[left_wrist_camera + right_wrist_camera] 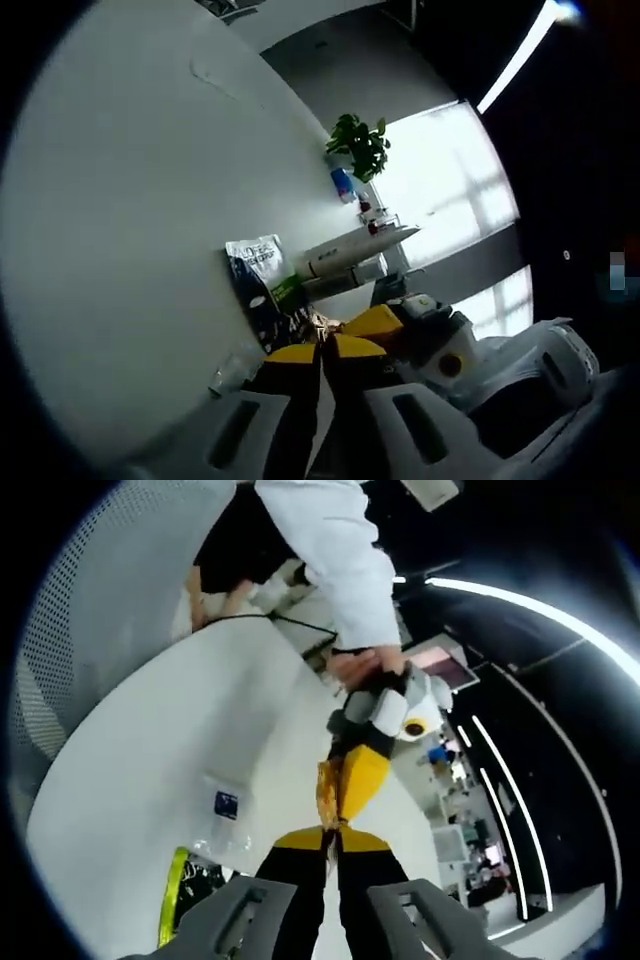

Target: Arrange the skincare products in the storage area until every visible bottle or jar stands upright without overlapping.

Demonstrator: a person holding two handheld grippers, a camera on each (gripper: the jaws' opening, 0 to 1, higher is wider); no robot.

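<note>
In the left gripper view my left gripper [321, 352] has its yellow jaws pressed together, shut, with nothing clearly between them. The right gripper's yellow jaws [375, 322] come in from the right and almost touch its tips. Beyond them, on the white table [130, 220], lie a dark printed packet [255, 285], a green item [290, 290] and a white tube [345, 255]. A blue bottle [343, 184] stands farther off. In the right gripper view my right gripper [332, 838] is shut, tip to tip with the left gripper [360, 770], which a hand [360, 665] holds.
A potted plant [360, 145] stands behind the blue bottle, near bright windows. A clear packet with a blue label [225, 805] and a dark packet with a yellow-green edge [185, 885] lie on the table. A white mesh chair [100, 600] is at the table's far side.
</note>
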